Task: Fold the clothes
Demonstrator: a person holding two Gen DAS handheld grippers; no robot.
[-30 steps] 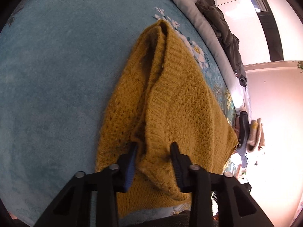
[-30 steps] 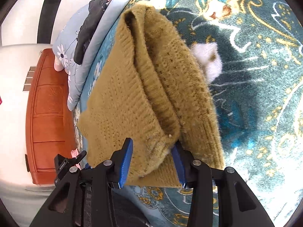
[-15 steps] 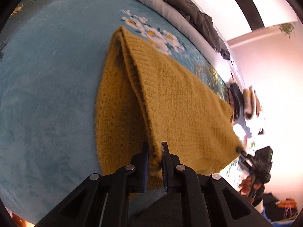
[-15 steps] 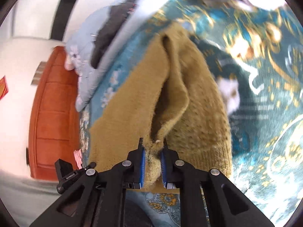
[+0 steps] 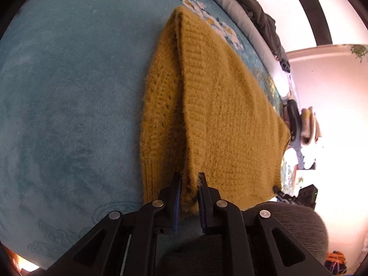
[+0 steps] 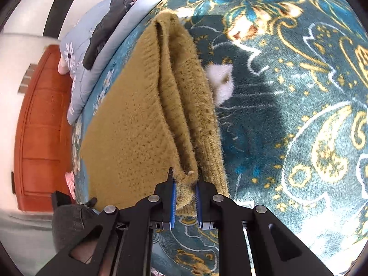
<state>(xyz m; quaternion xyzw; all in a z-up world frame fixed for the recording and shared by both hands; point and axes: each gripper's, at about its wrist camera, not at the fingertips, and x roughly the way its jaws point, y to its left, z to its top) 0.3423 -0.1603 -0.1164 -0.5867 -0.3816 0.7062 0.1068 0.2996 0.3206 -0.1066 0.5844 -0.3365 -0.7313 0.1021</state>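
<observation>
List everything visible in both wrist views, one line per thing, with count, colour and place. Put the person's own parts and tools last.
sweater: one, mustard yellow knit, folded over itself on the blanket, near edge pinched at both ends.
blanket: one, teal; plain in the left view, gold and white floral pattern in the right view; under the sweater.
quilt: one, pale blue with white flowers, along the blanket's far edge.
dark garment: one, charcoal, heaped on the quilt.
wooden cabinet: one, reddish brown, beyond the bed in the right view.
left gripper: one, black with blue pads, closed on the sweater's edge.
right gripper: one, black with blue pads, closed on the sweater's edge.
</observation>
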